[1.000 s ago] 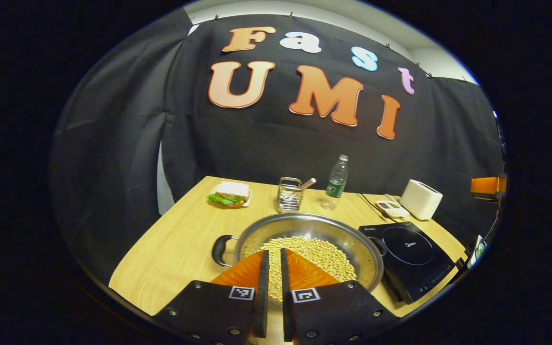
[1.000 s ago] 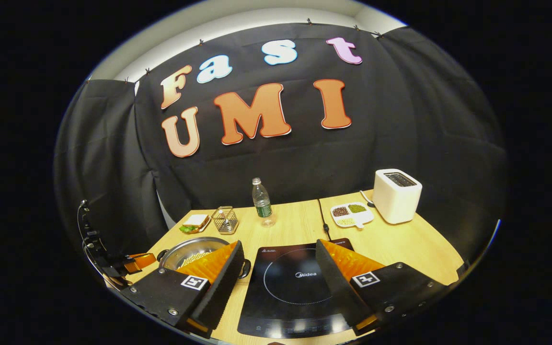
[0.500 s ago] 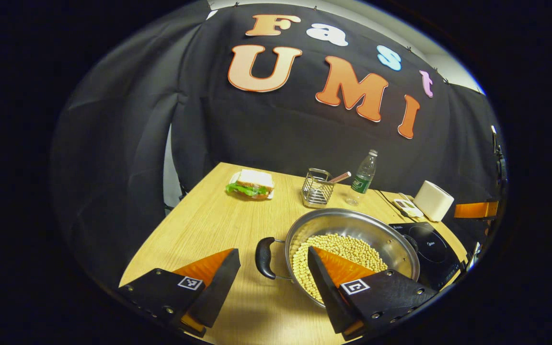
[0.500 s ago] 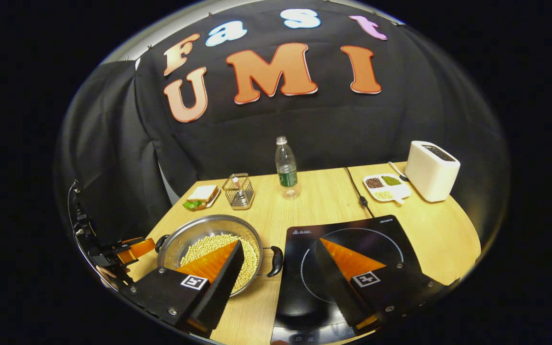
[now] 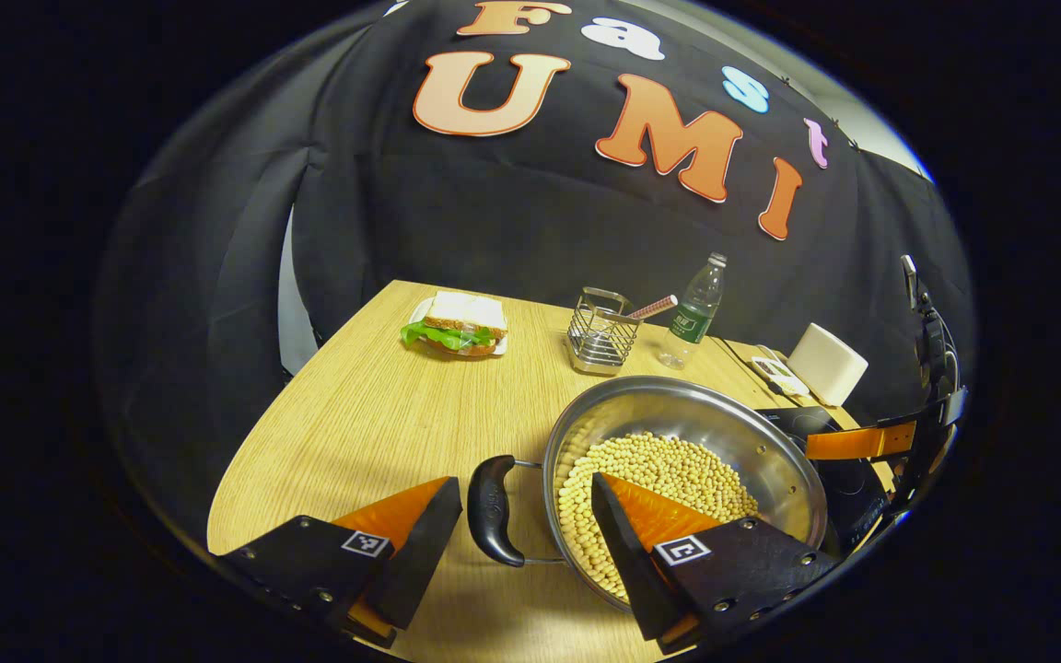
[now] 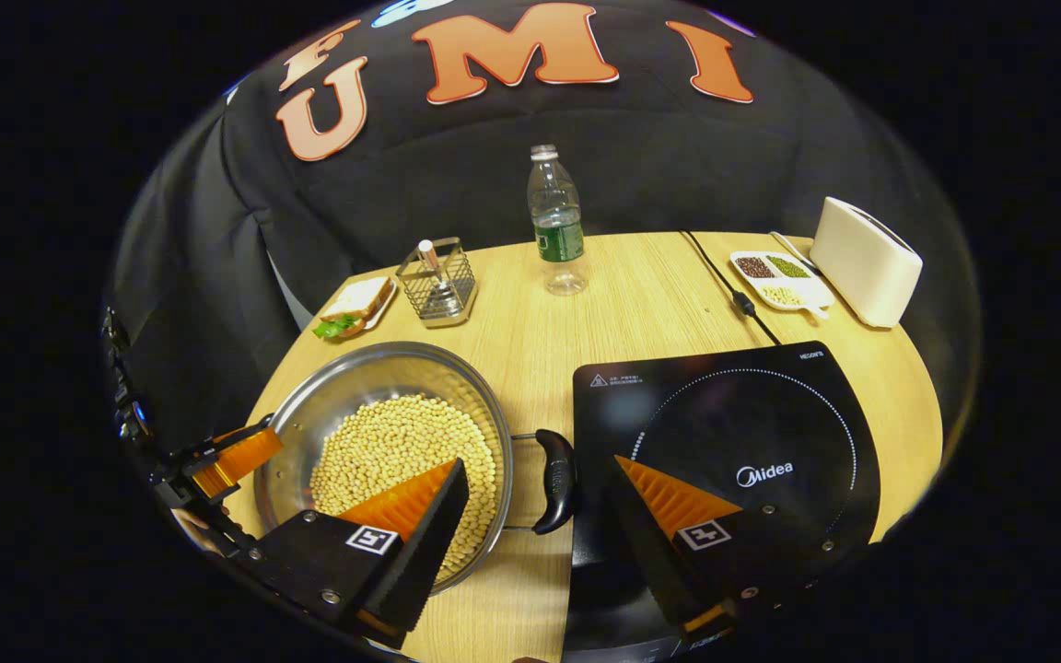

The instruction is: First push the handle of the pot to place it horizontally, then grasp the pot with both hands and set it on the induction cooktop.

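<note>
A steel pot [image 5: 669,396] full of pale beans stands on the wooden table, left of the black induction cooktop [image 6: 752,442]. Its two black side handles lie in a line across the table. My left gripper [image 5: 517,539] is open, and the pot's left handle [image 5: 494,509] sits between its fingers, untouched. My right gripper [image 6: 540,516] is open too, straddling the right handle [image 6: 556,479]; one finger hangs over the beans, the other over the cooktop. In the right gripper view the pot [image 6: 355,368] shows with the left gripper [image 6: 236,456] at its far side.
At the back of the table are a sandwich on a plate [image 5: 455,324], a wire holder [image 5: 600,336], a water bottle [image 6: 556,221], a divided dish of grains [image 6: 779,276] and a white toaster [image 6: 867,262]. A black cable [image 6: 724,281] runs to the cooktop.
The left gripper went from shut over the beans to open and shifted left to the handle. Both grippers came lower and closer to the pot's handles.
</note>
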Demonstrator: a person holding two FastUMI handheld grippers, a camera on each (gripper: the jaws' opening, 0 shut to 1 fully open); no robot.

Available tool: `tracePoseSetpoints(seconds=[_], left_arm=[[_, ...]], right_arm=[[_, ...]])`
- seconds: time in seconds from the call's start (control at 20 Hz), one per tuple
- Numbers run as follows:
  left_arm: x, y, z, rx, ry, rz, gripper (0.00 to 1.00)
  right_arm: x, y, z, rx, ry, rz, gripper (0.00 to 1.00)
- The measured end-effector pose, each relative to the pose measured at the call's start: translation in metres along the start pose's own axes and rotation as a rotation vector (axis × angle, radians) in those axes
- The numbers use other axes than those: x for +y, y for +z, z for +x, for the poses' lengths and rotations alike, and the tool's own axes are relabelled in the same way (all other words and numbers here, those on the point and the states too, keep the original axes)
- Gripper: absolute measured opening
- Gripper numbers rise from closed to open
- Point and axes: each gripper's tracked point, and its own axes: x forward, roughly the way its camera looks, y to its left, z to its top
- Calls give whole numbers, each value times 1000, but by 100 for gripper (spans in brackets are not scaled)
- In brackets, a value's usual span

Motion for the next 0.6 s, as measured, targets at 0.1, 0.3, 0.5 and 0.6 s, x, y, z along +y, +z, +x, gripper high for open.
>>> tracePoseSetpoints(seconds=[0.1,0.3,0.5,0.6], left_arm=[[4,-5,6,18,5,-10,83],[4,-8,12,31,-11,-9,83],[6,-12,16,58,11,-1,60],[7,-13,16,77,17,0,54]], right_arm=[[4,0,7,12,12,12,95],[5,-6,17,48,11,12,92],[7,-3,23,48,10,19,85],[0,-1,20,46,-14,10,73]])
